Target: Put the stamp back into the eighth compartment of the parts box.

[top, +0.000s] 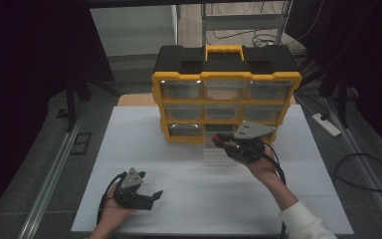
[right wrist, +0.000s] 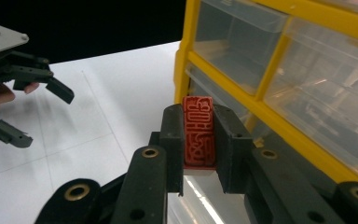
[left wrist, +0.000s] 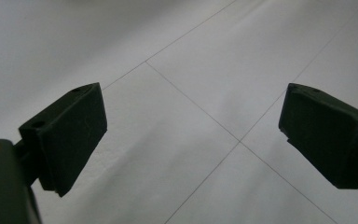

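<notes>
Cabinet: we note a yellow-and-black drawer cabinet point(top: 226, 92) upright at the far side of the white table point(top: 179, 149), three rows of clear drawers; what they hold we cannot tell.
Pulled drawer: one clear drawer point(top: 216, 152) sticks out from the bottom row, just under the right gripper (contents unclear).
Stamp: a red carved stamp point(right wrist: 199, 133) sits upright between the right jaws, close to the cabinet front.
Right gripper point(top: 224, 142): clamped on the stamp, hand raised from the near right, reaching toward the bottom row.
Left gripper point(top: 154, 196): jaws spread wide, nothing between them, low over the near left of the table, well apart from the cabinet.
</notes>
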`<act>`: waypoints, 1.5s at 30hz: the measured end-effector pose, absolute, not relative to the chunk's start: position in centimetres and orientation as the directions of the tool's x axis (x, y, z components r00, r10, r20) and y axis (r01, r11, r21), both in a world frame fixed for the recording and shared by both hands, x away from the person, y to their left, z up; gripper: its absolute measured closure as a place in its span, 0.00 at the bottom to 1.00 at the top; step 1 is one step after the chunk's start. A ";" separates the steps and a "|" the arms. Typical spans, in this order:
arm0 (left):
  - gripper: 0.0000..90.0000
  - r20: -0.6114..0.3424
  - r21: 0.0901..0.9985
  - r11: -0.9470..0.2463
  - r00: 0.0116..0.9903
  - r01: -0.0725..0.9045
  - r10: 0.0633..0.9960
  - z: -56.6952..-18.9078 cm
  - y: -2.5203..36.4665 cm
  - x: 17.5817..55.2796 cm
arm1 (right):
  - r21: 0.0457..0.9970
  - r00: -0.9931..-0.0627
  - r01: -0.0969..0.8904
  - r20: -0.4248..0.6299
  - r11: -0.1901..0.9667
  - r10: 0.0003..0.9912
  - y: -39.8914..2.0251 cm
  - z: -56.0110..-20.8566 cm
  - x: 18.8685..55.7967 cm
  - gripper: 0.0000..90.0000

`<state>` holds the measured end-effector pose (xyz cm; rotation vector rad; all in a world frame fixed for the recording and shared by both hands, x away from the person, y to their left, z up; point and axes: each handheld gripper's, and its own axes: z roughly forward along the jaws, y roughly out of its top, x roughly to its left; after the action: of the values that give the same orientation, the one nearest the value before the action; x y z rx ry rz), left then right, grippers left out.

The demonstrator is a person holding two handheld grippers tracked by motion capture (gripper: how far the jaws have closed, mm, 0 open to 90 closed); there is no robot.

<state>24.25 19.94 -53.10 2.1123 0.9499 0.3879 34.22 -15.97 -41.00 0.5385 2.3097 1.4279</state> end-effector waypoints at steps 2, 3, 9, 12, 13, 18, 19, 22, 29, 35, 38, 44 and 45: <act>0.09 -0.036 0.755 -0.423 0.675 0.501 0.737 -53.1 19.9 24.2 | 0.903 -0.857 0.128 -0.108 0.411 0.504 -16.1 -41.0 34.3 0.84; 0.09 -0.036 0.755 -0.423 0.675 0.501 0.737 -53.1 19.9 24.2 | 0.902 -0.853 0.130 -0.110 0.411 0.511 -16.3 -40.9 34.4 0.84; 0.09 -0.034 0.754 -0.425 0.677 0.500 0.736 -53.1 19.9 24.2 | 0.902 -0.835 0.141 -0.113 0.407 0.539 -17.1 -41.0 35.1 0.84; 0.09 -0.034 0.754 -0.426 0.677 0.500 0.735 -53.1 19.9 24.2 | 0.899 -0.824 0.147 -0.118 0.412 0.554 -17.4 -41.2 35.4 0.84; 0.09 -0.034 0.754 -0.425 0.677 0.500 0.736 -53.1 19.9 24.2 | 0.898 -0.819 0.160 -0.112 0.410 0.563 -17.8 -41.3 35.7 0.84; 0.09 -0.032 0.753 -0.428 0.677 0.500 0.735 -53.1 19.9 24.3 | 0.895 -0.804 0.182 -0.103 0.407 0.586 -18.3 -41.7 36.4 0.84; 0.09 -0.032 0.753 -0.428 0.677 0.500 0.735 -53.1 19.9 24.3 | 0.894 -0.798 0.189 -0.102 0.407 0.594 -18.5 -41.9 36.7 0.84; 0.09 -0.034 0.752 -0.427 0.677 0.502 0.735 -53.1 19.9 24.3 | 0.888 -0.790 0.202 -0.101 0.412 0.605 -18.7 -42.3 37.2 0.84; 0.09 -0.034 0.751 -0.428 0.676 0.503 0.736 -53.2 19.8 24.3 | 0.872 -0.779 0.242 -0.087 0.425 0.621 -18.8 -43.6 38.3 0.84; 0.09 -0.034 0.752 -0.428 0.677 0.502 0.735 -53.2 19.9 24.3 | 0.862 -0.781 0.254 -0.085 0.439 0.619 -18.7 -44.2 38.5 0.84; 0.09 -0.034 0.752 -0.427 0.677 0.502 0.735 -53.1 19.9 24.3 | 0.861 -0.781 0.255 -0.085 0.440 0.619 -18.7 -44.2 38.6 0.84; 0.09 -0.033 0.752 -0.428 0.678 0.501 0.735 -53.1 19.9 24.2 | 0.862 -0.779 0.255 -0.086 0.439 0.621 -18.7 -44.2 38.5 0.83; 0.09 -0.034 0.752 -0.428 0.677 0.501 0.735 -53.1 19.9 24.3 | 0.862 -0.778 0.253 -0.088 0.439 0.622 -18.7 -44.2 38.5 0.81</act>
<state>24.25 19.87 -53.14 2.1180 0.9474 0.3867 38.53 -18.71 -44.23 0.7414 2.3017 1.2807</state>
